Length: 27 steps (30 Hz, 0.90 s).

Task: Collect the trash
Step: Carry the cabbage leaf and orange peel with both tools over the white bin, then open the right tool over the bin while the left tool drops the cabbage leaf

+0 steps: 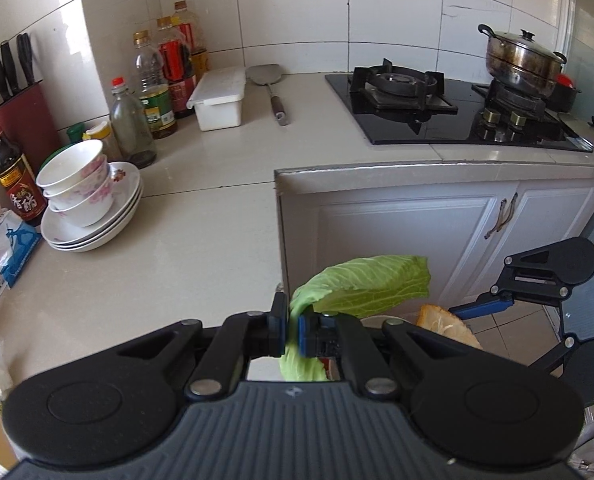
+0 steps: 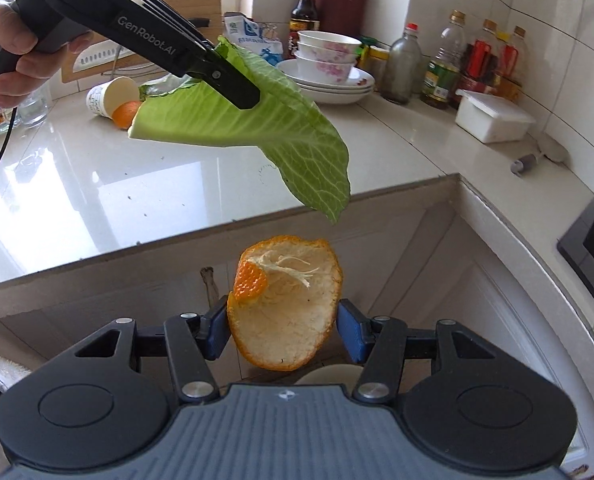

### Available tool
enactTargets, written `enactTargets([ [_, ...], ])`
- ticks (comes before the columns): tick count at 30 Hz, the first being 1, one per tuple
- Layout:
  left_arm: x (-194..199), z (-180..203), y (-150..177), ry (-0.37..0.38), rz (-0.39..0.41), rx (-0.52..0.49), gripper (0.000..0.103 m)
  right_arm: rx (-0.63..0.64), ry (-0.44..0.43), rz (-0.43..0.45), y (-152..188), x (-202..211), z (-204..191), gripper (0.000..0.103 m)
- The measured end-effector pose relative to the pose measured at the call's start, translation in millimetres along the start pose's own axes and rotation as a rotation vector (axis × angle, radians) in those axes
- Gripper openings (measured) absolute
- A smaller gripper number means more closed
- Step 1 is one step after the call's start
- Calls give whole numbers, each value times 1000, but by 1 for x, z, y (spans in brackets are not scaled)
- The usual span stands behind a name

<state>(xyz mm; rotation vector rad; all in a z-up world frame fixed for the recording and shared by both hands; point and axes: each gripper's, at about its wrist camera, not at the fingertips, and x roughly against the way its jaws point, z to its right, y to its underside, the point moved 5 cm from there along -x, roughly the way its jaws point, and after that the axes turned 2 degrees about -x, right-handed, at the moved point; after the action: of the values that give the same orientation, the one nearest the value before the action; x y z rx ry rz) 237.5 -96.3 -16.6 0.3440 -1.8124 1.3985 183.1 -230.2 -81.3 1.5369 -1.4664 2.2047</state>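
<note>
Right wrist view: the left gripper (image 2: 233, 88) pinches a green cabbage leaf (image 2: 257, 136) at 12 o'clock; the right gripper's (image 2: 283, 332) fingers clamp an orange peel cup (image 2: 285, 312), both off the desk (image 2: 97, 200). A tipped paper cup (image 2: 111, 94) and orange scrap (image 2: 125, 114) remain at 10 o'clock; no bin shows.

White letters on the side of the black left gripper (image 2: 239, 92) spell "GenRobot.AI". That is the only name that reads clearly. The dark brown sauce bottle with a red and yellow label (image 1: 11, 172) has big Chinese signs on it that look like "香醋". The white and blue plastic bag (image 1: 5, 248) lying on the pale stone counter (image 1: 201, 216) also has Chinese print, too small to read.
</note>
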Motion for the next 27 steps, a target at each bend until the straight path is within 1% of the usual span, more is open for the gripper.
enactTargets([
  [6, -19, 37, -8, 43, 0, -16, 3, -67, 72, -28, 37, 1, 36, 60],
  [11, -36, 60, -15, 58, -4, -23, 3, -115, 115, -56, 64, -11, 62, 60],
  [16, -55, 75, -17, 62, -22, -9, 3, -161, 135, -111, 95, -45, 86, 60],
  [24, -91, 93, -13, 44, -67, 17, 3, -245, 116, -187, 129, -114, 113, 61],
  [26, -101, 96, -11, 36, -78, 25, 3, -268, 109, -192, 137, -129, 117, 63],
  [27, -106, 98, -10, 33, -82, 27, 3, -276, 111, -193, 140, -136, 118, 74],
])
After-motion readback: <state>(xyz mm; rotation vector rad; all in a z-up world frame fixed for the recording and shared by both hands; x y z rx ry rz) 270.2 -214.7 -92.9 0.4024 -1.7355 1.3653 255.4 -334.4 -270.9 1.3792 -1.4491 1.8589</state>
